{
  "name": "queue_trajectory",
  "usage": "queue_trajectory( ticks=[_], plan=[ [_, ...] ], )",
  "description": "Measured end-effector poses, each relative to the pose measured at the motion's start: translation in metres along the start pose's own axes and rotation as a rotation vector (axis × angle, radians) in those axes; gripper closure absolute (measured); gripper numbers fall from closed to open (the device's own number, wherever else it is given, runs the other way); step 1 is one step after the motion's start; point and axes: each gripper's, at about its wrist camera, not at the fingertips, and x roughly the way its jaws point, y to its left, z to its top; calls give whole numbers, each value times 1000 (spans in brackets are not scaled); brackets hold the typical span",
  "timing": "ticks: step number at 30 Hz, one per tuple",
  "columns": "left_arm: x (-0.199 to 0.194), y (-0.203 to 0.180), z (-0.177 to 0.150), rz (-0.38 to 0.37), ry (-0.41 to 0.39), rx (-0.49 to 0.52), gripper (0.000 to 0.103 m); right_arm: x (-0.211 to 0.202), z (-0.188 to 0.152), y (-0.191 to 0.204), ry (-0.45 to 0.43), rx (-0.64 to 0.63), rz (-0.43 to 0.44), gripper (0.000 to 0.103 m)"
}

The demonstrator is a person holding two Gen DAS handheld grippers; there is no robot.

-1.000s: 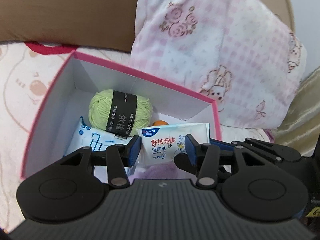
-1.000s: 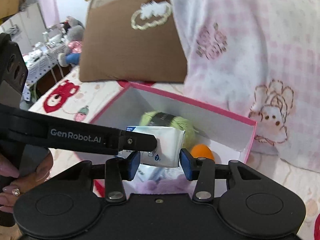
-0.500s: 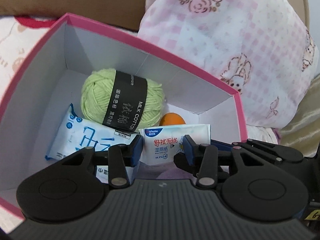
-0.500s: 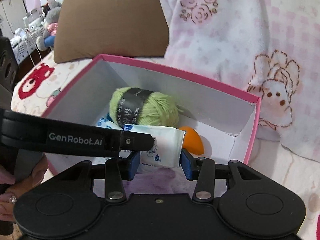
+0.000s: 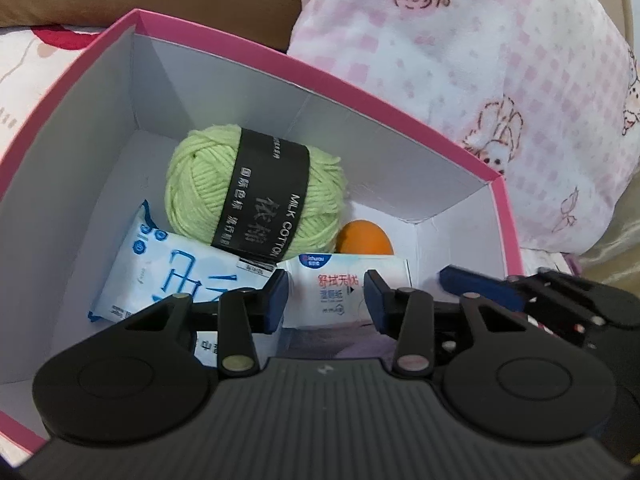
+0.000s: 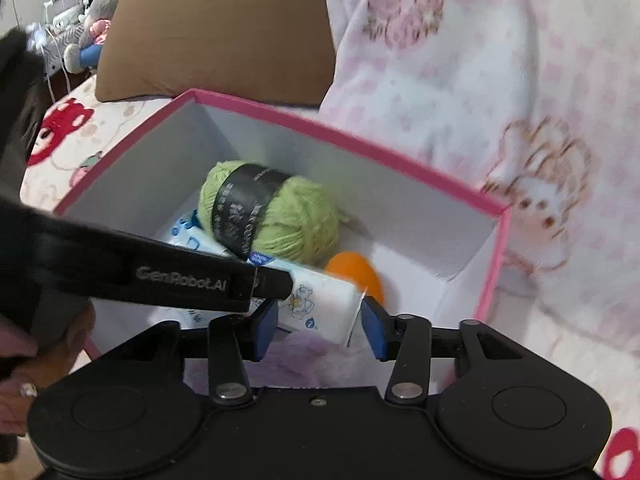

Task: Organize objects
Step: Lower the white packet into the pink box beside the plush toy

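Inside the pink-rimmed box (image 5: 510,216), near its front, the left gripper (image 5: 326,300) clamps the small wipes packet (image 5: 340,288) while the right gripper (image 6: 320,320), jaws just opening, barely brackets it, with bare floor at the far-right corner beyond the green yarn (image 5: 200,188).

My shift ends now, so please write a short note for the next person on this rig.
Left tool: jaws have just been closing, small wipes pack between them; grip unclear.
Right tool: jaws have just been opening, same pack between them; pads look clear of it.
Done: green yarn, orange object and large wipes pack lie in the pink box.
Left to do: release the small pack into the box, withdraw both tools.
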Motion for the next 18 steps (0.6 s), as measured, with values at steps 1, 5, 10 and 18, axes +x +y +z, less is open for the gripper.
queue_trajectory(
  ticks=[1, 5, 10, 18],
  plan=[
    [0, -1, 0, 5, -1, 0, 63, -4, -1, 0, -12, 1, 1, 48],
    [-6, -8, 1, 16, -9, 34, 63, -22, -1, -2, -36, 13, 28, 47],
    [-17, -22, -2, 45, -21, 99, 64, -35, -7, -3, -37, 60, 41, 47],
    [-45, -30, -12, 85, -20, 121, 64, -61, -20, -5, -79, 100, 84, 45]
  ],
)
